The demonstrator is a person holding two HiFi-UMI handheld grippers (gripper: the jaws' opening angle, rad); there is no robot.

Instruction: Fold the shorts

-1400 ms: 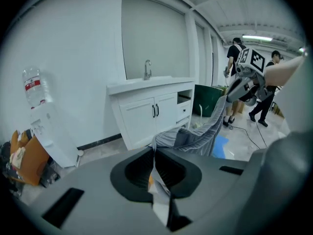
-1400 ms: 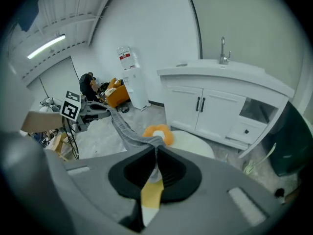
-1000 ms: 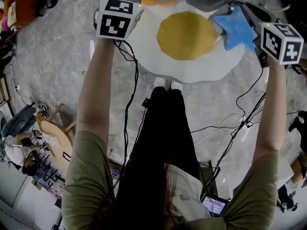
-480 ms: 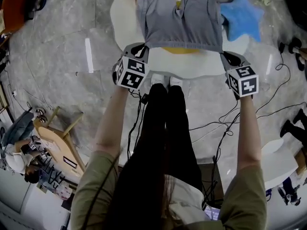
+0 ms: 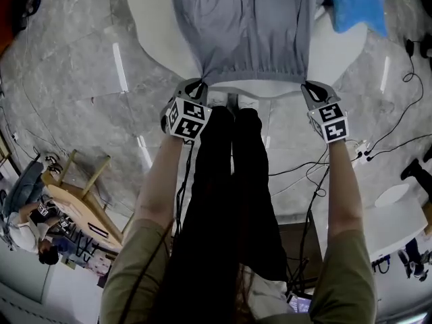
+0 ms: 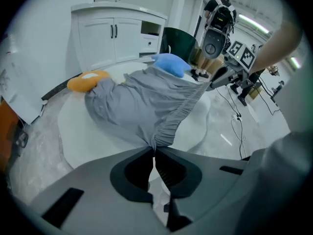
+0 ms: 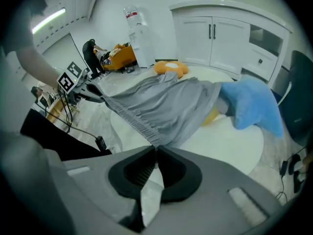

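Grey marbled floor (image 5: pixel 81 66) spreads below me, and a white mat (image 5: pixel 152 19) lies on it at the top of the head view. Grey shorts (image 5: pixel 243 25) are laid over that mat at the top centre of the frame. The legs point away from me and the gathered waistband is nearest me, pulled straight between my two claws. My left claw (image 6: pixel 155 150) is closed tight on the waistband's left corner, with fabric bunching out from between its tips. My right claw (image 7: pixel 156 148) is pinched shut on the opposite corner in the same way. A blue cloth (image 5: pixel 354 2) sits at the upper right of the head view, right beside the shorts' far edge. An orange thing (image 6: pixel 88 80) lies past the shorts on the mat's far side, and white cabinets (image 6: pixel 115 33) stand behind it.
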